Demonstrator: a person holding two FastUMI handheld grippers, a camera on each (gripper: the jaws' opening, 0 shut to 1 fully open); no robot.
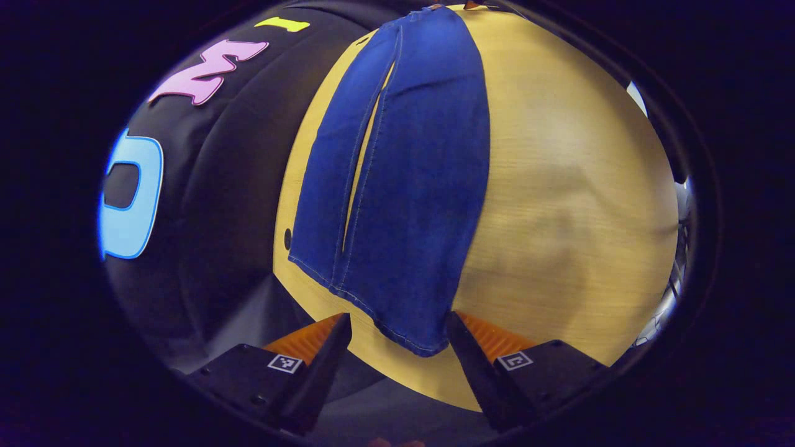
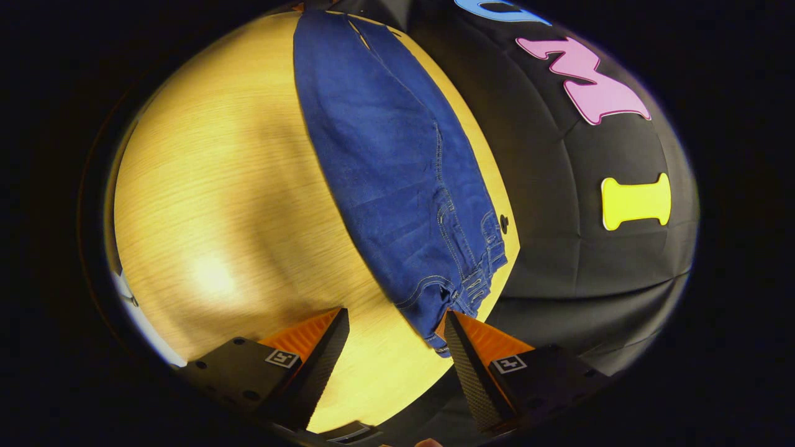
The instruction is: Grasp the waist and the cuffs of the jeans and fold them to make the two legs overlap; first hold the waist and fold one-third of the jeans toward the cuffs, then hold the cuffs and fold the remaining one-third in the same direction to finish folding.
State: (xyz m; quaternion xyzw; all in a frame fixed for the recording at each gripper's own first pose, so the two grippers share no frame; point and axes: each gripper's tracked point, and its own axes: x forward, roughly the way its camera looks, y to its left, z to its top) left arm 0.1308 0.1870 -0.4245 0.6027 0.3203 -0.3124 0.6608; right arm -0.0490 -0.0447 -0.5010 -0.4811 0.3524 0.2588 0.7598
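Blue jeans (image 1: 404, 174) lie flat along the wooden table (image 1: 571, 205), one leg folded over the other. In the left gripper view the cuffs (image 1: 397, 310) point toward me, and my left gripper (image 1: 399, 323) stands open with the nearest cuff corner between its fingers, not pinched. In the right gripper view the waist (image 2: 463, 279) with its belt loops lies at the near end of the jeans (image 2: 385, 161). My right gripper (image 2: 396, 320) stands open there, the waist corner just beside its right finger (image 2: 463, 347).
The jeans run close to the table edge (image 2: 497, 186) that borders the black cloth wall. A small dark hole (image 1: 287, 238) sits in the tabletop near that edge. A wide stretch of bare wood (image 2: 217, 205) lies on the other side.
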